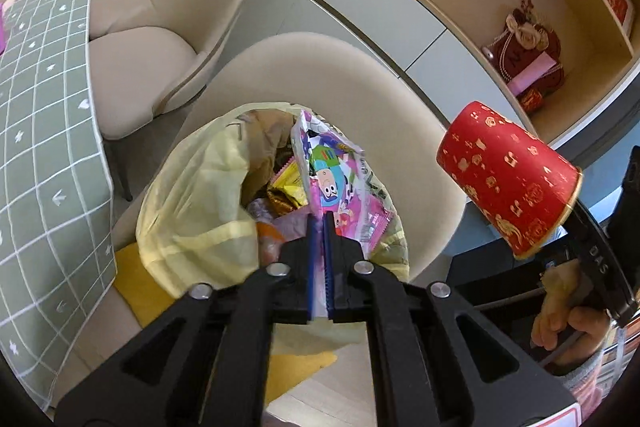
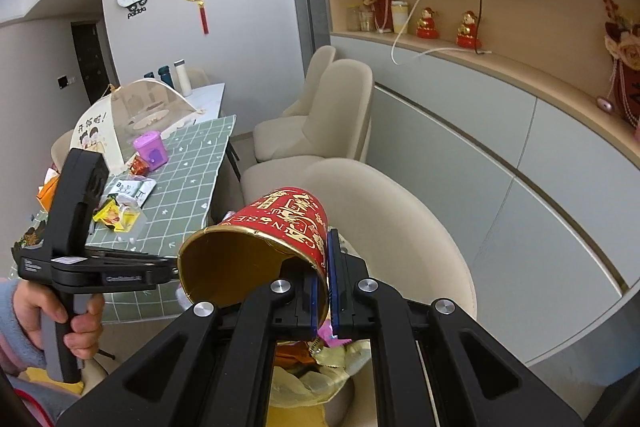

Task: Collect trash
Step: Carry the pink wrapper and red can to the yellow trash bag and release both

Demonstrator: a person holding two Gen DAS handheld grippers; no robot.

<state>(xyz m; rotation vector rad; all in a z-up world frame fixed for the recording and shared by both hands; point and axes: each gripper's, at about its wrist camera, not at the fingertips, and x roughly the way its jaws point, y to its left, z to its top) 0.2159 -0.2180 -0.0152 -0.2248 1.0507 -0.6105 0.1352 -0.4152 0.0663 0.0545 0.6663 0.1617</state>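
My left gripper (image 1: 319, 221) is shut on a pink cartoon snack wrapper (image 1: 340, 183) and holds it over the open mouth of a pale yellow trash bag (image 1: 200, 199) that sits on a beige chair (image 1: 320, 67). The bag holds several wrappers. My right gripper (image 2: 329, 239) is shut on the rim of a red paper cup with gold print (image 2: 280, 223), held on its side above the bag (image 2: 320, 383). The cup also shows at the right of the left wrist view (image 1: 508, 179). More wrappers (image 2: 120, 211) lie on the green checked table (image 2: 192, 163).
A second beige chair (image 1: 168, 39) stands beside the table (image 1: 40, 147). A purple container (image 2: 150, 149) and a mesh food cover (image 2: 132, 119) stand on the table. A grey cabinet with wooden shelves and ornaments (image 2: 480, 115) runs along the right wall.
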